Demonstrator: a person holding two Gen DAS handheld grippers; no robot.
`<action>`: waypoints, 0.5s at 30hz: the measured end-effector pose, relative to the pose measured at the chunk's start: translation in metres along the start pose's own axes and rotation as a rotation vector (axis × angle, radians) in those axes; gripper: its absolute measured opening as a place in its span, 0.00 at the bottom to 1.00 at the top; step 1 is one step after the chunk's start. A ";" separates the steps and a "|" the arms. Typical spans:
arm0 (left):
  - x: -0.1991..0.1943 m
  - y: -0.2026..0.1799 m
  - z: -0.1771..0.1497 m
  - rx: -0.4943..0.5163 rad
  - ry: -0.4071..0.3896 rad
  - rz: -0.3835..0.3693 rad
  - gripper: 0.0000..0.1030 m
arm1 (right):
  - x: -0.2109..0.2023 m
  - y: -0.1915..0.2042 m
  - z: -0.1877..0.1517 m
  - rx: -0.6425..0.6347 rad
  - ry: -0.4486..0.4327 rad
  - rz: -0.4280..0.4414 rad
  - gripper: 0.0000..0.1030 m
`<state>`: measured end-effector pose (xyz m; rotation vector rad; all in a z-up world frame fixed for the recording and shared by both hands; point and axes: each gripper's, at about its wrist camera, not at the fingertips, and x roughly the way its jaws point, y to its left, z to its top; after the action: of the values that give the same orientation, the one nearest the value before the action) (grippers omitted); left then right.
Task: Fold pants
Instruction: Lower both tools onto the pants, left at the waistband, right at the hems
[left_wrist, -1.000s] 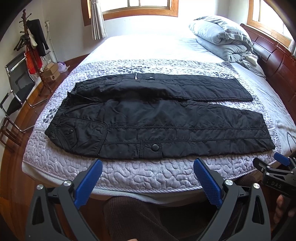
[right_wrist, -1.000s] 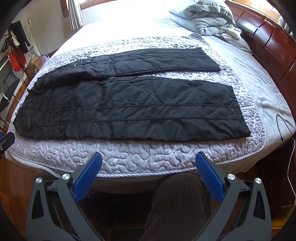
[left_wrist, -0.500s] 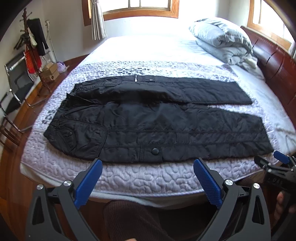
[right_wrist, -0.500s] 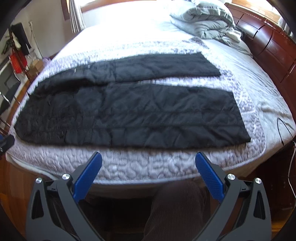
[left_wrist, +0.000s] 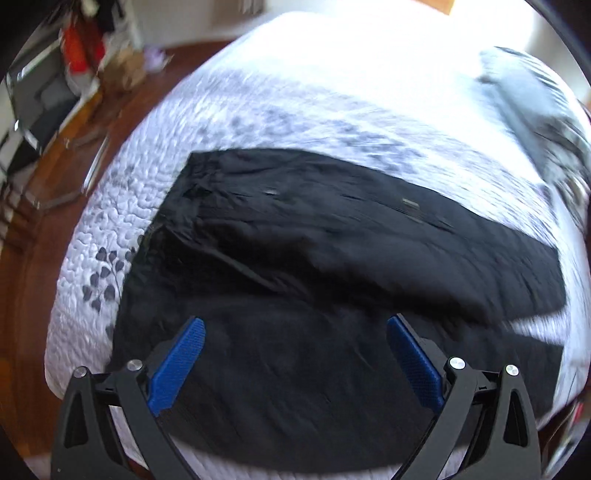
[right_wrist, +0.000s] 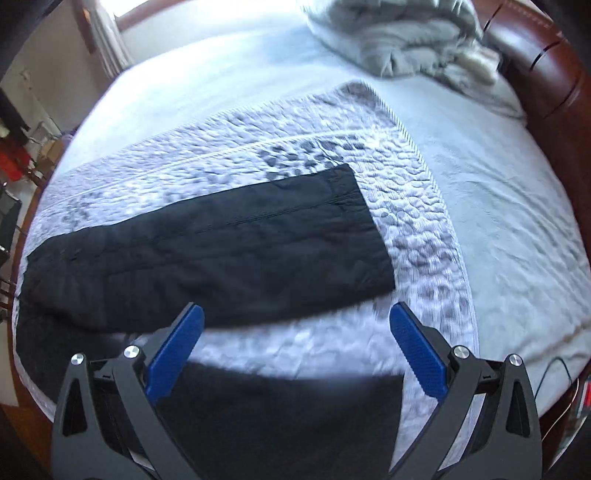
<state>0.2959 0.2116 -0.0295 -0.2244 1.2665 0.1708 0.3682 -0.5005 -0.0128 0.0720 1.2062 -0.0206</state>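
Note:
Black quilted pants (left_wrist: 332, 280) lie flat on a grey patterned bedspread (left_wrist: 280, 122), waist to the left, legs to the right. My left gripper (left_wrist: 293, 332) is open and empty, just above the near leg by the waist end. In the right wrist view the far leg (right_wrist: 229, 254) runs across the middle and the near leg's cuff end (right_wrist: 280, 417) lies under my right gripper (right_wrist: 295, 321), which is open and empty. A strip of bedspread (right_wrist: 295, 347) shows between the legs. Both views are blurred.
A folded grey duvet (right_wrist: 399, 37) sits at the bed's far right by the brown wooden headboard (right_wrist: 554, 85). A chair and clothes rack (left_wrist: 70, 74) stand on the wooden floor to the left. A cable (right_wrist: 554, 369) hangs at the bed's right edge.
Both grippers have moved forward from the bed's near edge to over the pants, the left toward the waist end, the right toward the cuffs. Both stay open.

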 end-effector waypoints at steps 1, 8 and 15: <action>0.011 0.009 0.011 -0.022 0.022 0.002 0.96 | 0.024 -0.012 0.022 0.008 0.038 -0.001 0.98; 0.083 0.061 0.080 -0.235 0.119 -0.123 0.96 | 0.120 -0.050 0.087 0.101 0.127 0.087 0.98; 0.126 0.066 0.115 -0.244 0.175 -0.141 0.96 | 0.180 -0.059 0.114 0.173 0.164 0.104 0.98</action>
<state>0.4221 0.3059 -0.1226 -0.5473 1.3978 0.1872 0.5351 -0.5627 -0.1429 0.2927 1.3612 -0.0286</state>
